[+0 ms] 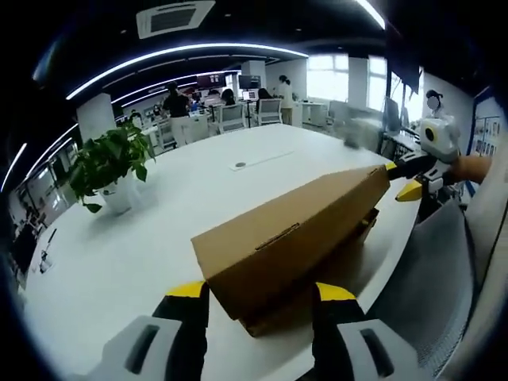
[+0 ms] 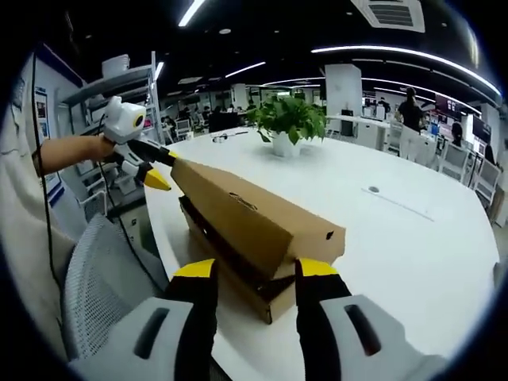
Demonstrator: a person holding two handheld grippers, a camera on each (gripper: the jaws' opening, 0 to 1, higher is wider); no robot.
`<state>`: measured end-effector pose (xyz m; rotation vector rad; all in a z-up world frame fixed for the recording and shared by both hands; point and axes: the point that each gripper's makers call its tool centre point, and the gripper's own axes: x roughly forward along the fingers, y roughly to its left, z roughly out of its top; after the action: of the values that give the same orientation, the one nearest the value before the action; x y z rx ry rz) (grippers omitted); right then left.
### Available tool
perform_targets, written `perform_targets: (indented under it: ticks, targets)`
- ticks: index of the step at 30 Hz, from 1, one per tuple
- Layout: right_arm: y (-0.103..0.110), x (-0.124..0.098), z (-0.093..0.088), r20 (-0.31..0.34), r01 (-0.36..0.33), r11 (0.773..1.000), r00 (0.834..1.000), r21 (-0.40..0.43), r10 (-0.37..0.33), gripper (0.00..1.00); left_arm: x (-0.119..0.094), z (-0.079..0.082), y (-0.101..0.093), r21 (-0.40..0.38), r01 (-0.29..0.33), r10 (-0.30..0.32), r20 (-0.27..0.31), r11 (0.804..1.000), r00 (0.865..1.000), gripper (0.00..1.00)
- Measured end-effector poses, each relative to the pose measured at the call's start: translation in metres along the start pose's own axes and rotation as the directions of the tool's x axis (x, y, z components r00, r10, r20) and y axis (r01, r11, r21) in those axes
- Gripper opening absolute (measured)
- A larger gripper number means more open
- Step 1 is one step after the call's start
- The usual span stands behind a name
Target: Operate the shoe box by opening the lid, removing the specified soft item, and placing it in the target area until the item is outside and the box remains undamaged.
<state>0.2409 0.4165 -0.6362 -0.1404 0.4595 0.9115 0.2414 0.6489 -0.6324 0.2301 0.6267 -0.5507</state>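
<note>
the box sits centre frame in the left gripper view, on the white table, near its curved edge. its lid is raised and tilted, hinged open above the base. the left gripper rises from the bottom, its yellow-tipped jaws spread either side of the near end of the box; whether they touch the cardboard i cannot tell. the right gripper enters at the right edge, jaws spread around the far corner of the lid. a plant stands at left on the table, and a grey chair is at lower right.

in the right gripper view the box lies centre, lid lifted over the base. the right gripper straddles its near end with jaws apart. the left gripper is at upper left, at the lid's far corner. the plant is at top centre. the soft item inside cannot be made out.
</note>
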Motion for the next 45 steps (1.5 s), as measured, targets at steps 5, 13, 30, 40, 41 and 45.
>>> perform_targets:
  ticks: [5,13,30,40,41,45]
  targets:
    - [-0.004,-0.001,0.012,0.022,0.008,1.0,1.0,-0.009,-0.008,0.35,-0.003,0.015,0.004,-0.017,-0.001,0.002,0.042,1.0,0.999,0.54]
    - [-0.012,-0.001,0.027,0.046,0.023,0.999,0.999,-0.04,-0.021,0.34,-0.003,0.032,0.015,0.007,-0.026,0.026,0.073,1.0,0.997,0.47]
    - [-0.041,0.004,0.067,0.118,0.064,0.997,0.991,-0.051,-0.058,0.32,0.004,0.069,0.049,0.046,-0.117,0.107,0.177,0.992,0.978,0.31]
    - [-0.061,0.01,0.082,0.163,0.091,0.996,0.983,-0.011,-0.088,0.28,0.013,0.083,0.08,0.088,-0.183,0.159,0.223,0.979,0.962,0.11]
    - [-0.063,0.011,0.084,0.167,0.093,0.996,0.982,-0.009,-0.09,0.27,0.014,0.084,0.081,0.086,-0.188,0.165,0.226,0.978,0.96,0.09]
    - [-0.069,0.013,0.089,0.175,0.095,0.995,0.98,-0.007,-0.092,0.25,0.016,0.089,0.088,0.064,-0.2,0.179,0.241,0.978,0.954,0.07]
